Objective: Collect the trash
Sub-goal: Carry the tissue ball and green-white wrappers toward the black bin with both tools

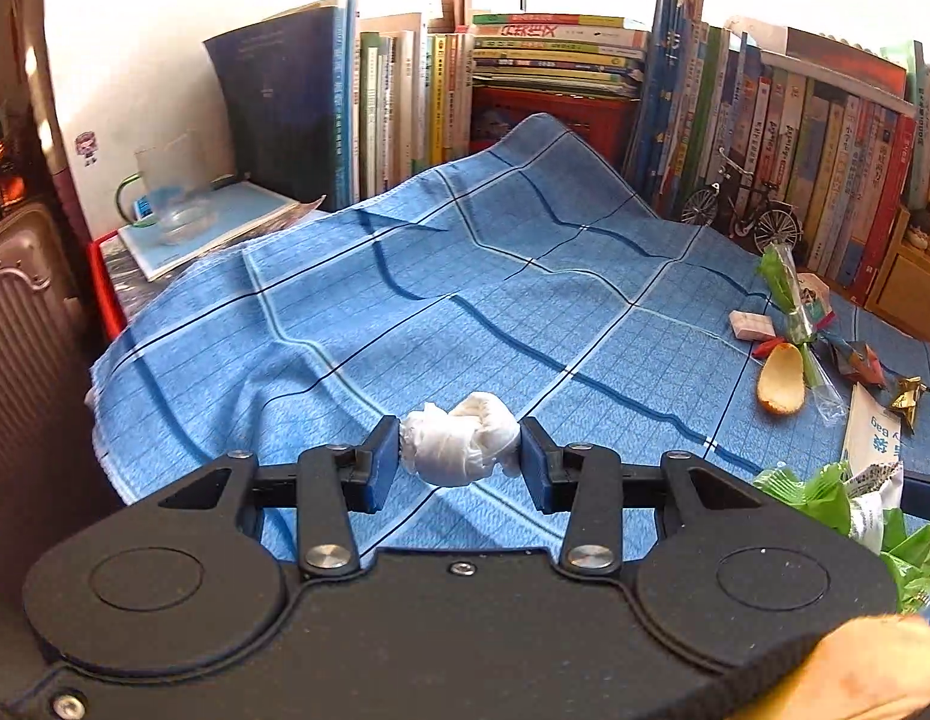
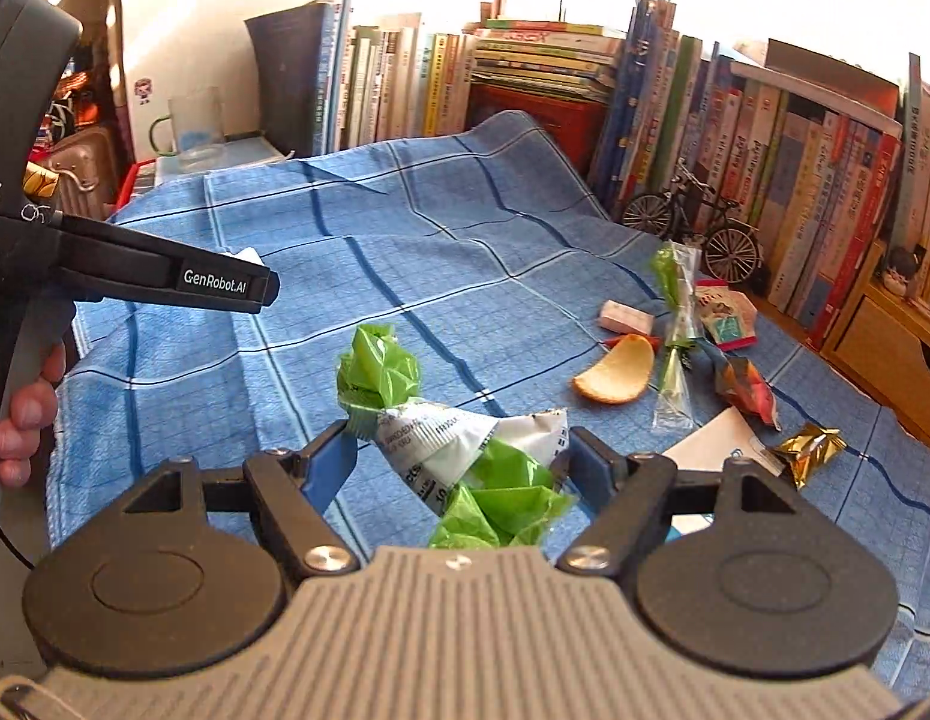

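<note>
A crumpled white tissue (image 1: 459, 444) is pinched between the blue pads of my left gripper (image 1: 459, 456), just above the blue checked cloth (image 1: 405, 300). My right gripper (image 2: 462, 459) is shut on a green and white plastic wrapper (image 2: 441, 444), which also shows at the lower right of the left wrist view (image 1: 855, 510). More trash lies to the right on the cloth: a potato chip (image 2: 618, 369), a pink-white eraser-like block (image 2: 626, 318), a clear green-tipped wrapper (image 2: 675, 324), an orange wrapper (image 2: 747, 387) and a gold wrapper (image 2: 810, 450). The left gripper's body (image 2: 165, 276) crosses the left side.
Rows of books (image 2: 525, 72) wall off the back and right. A model bicycle (image 2: 693, 222) stands at the right rear. A glass mug (image 1: 165, 192) rests on a notebook at the back left. A suitcase (image 1: 27, 324) stands past the left edge.
</note>
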Tool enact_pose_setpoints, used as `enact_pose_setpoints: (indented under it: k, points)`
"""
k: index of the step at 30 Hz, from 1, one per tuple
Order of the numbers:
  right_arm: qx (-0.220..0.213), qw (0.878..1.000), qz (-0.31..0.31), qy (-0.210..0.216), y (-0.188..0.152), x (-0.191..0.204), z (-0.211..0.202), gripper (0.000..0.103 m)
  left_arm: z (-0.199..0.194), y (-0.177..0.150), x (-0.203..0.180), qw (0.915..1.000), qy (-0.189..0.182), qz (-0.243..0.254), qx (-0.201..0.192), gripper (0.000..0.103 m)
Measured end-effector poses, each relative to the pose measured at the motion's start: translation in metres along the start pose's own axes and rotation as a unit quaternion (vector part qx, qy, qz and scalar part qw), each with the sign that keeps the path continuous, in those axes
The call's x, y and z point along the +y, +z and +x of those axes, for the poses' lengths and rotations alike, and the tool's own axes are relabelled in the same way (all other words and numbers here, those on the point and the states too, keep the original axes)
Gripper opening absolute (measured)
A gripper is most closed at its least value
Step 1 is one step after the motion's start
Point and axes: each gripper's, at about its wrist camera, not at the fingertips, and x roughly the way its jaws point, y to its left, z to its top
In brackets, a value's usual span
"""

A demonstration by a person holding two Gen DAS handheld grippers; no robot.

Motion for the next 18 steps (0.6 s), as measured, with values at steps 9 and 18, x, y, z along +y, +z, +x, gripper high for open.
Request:
enact_pose_setpoints:
  k: [9,18]
  points:
    - [-0.014,0.999,-0.029,0.042,-0.007,0.03,-0.028,0.078,-0.049,-0.034,0.032,0.9985,0.043,-0.034,-0.004,0.04]
    - [-0.026,0.995,-0.054,0.074,-0.016,0.052,-0.051,0.078,-0.105,-0.062,0.071,0.9943,0.086,-0.061,-0.019,0.04]
